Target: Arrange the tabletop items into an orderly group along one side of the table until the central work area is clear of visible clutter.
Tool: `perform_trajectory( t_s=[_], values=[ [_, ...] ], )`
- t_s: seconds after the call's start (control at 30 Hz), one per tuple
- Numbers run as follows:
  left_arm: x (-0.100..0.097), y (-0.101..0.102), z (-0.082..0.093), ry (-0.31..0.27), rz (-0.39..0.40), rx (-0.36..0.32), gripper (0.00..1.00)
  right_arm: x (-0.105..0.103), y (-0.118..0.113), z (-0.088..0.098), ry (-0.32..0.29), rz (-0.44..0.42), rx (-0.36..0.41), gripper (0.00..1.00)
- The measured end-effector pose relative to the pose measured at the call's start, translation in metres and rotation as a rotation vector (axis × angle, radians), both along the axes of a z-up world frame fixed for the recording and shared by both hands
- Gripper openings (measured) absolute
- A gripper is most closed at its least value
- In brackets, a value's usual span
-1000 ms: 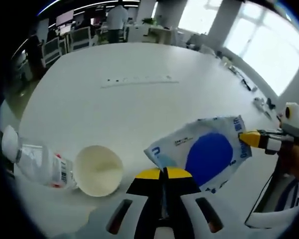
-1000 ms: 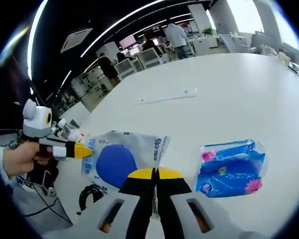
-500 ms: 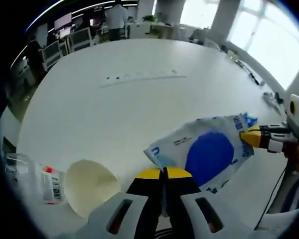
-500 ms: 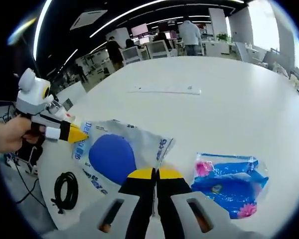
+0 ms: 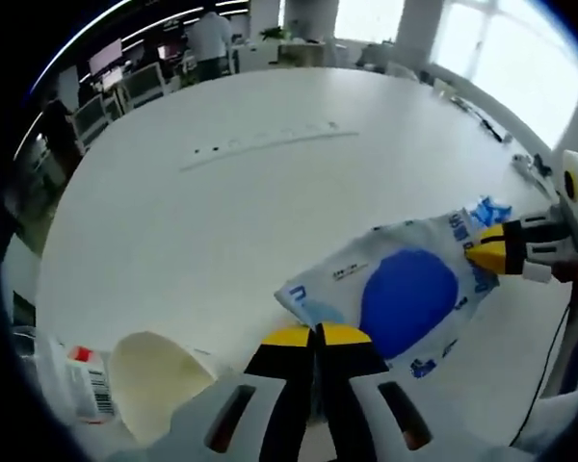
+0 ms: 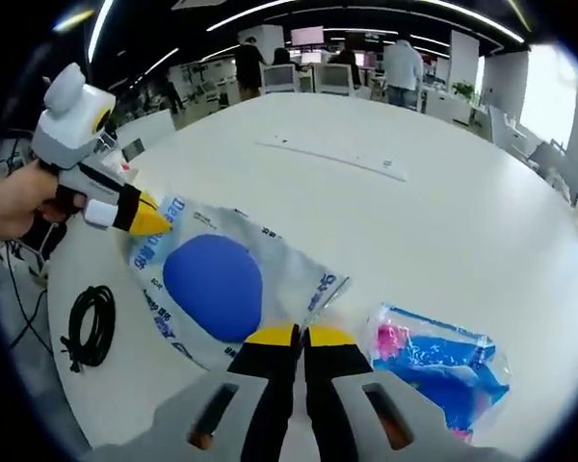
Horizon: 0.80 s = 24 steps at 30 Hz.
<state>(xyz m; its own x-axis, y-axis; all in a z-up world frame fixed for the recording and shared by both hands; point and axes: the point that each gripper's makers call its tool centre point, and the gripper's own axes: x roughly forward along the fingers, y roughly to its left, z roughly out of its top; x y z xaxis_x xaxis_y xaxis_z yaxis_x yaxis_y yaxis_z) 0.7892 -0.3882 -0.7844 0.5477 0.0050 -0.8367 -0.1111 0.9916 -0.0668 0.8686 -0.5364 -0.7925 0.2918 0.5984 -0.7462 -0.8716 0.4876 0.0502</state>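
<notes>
A clear plastic bag with a big blue disc (image 5: 405, 298) (image 6: 217, 284) hangs stretched over the white table (image 5: 222, 212). My left gripper (image 5: 316, 335) is shut on one end of it and comes into the right gripper view from the left (image 6: 140, 217). At the opposite end my right gripper (image 6: 291, 336) is shut on the bag's edge, and it enters the left gripper view from the right (image 5: 496, 255). A paper cup (image 5: 159, 385) lies on its side beside a clear bottle (image 5: 72, 385). A blue packet with pink flowers (image 6: 438, 364) lies flat on the table.
A coiled black cable (image 6: 89, 325) rests near the table's edge. A long white power strip (image 5: 260, 146) (image 6: 332, 156) lies farther out on the table. Office desks, chairs and people stand beyond the table. A hand (image 6: 19, 202) holds the left gripper.
Both grippers stay shut on the bag. Both views have swung: the cup and bottle slid toward the lower left, and the cable came into the right gripper view.
</notes>
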Motion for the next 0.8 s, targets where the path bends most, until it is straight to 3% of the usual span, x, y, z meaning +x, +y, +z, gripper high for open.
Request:
perform_trajectory(
  t_s=[0.23,0.5,0.63,0.8],
  values=[
    [-0.001,0.002,-0.009,0.012,0.026,-0.01,0.0,0.001,0.003,-0.003,-0.007,0.014,-0.019,0.0],
    [0.0,0.002,-0.013,0.048,-0.065,0.083,0.0,0.002,0.003,-0.008,-0.064,0.066,-0.073,0.0],
    [0.001,0.002,-0.015,0.057,-0.062,0.095,0.0,0.002,0.0,-0.02,-0.05,0.059,-0.092,0.0],
    [0.001,0.001,-0.017,0.058,-0.056,0.093,0.0,0.001,0.001,-0.018,-0.091,0.101,-0.125,0.0]
  ],
)
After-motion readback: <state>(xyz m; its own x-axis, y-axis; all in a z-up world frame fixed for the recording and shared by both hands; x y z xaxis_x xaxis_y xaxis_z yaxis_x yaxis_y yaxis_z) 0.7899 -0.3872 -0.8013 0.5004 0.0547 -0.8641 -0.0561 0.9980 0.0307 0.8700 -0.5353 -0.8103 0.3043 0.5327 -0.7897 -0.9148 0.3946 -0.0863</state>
